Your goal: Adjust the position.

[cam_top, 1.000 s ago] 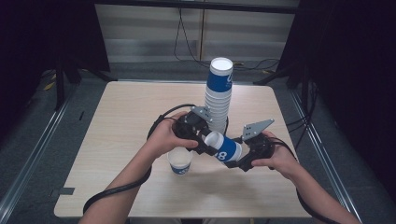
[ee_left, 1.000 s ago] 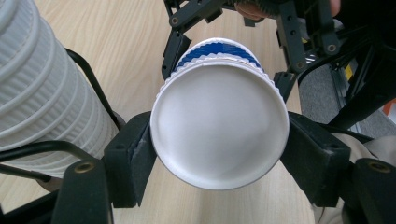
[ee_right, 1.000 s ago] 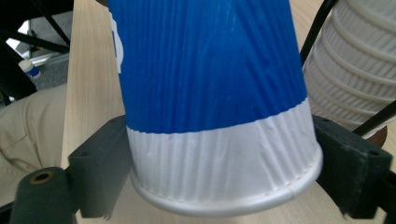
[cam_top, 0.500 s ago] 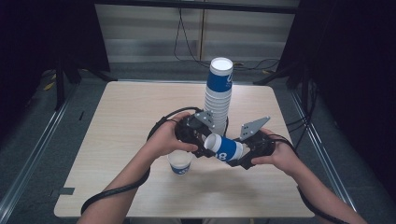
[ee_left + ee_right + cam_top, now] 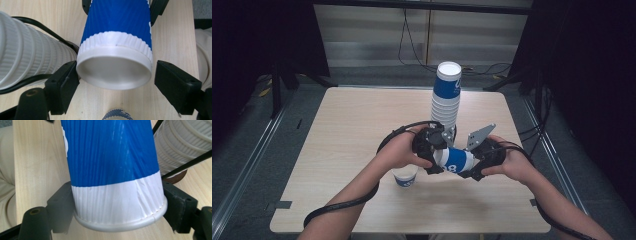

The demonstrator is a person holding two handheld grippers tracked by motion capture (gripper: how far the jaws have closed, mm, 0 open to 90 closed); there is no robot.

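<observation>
From the high view, you hold a blue cup (image 5: 454,160) on its side between your two grippers, just near of the tall stack (image 5: 445,97) at the table's (image 5: 347,130) middle. One cup (image 5: 405,176) already stands upright near your left hand, so one looks set out and this one is next; most of the stack is left.

In the left gripper view, your left gripper (image 5: 117,80) has let go: its jaws have just been opening, and they stand on either side of the cup's base end (image 5: 115,72), the right one apart from it, the left one at most brushing it. The base is a recessed white disc with a smooth rim; above it runs a ribbed white band, then ribbed blue paper. The stack's (image 5: 30,60) white ribbed walls lie to the left.

In the right gripper view, your right gripper (image 5: 117,207) clamps the cup's mouth end (image 5: 115,192), both pads pressing the white band just above the rolled lip. The wall is finely corrugated, tapering away from you.
</observation>
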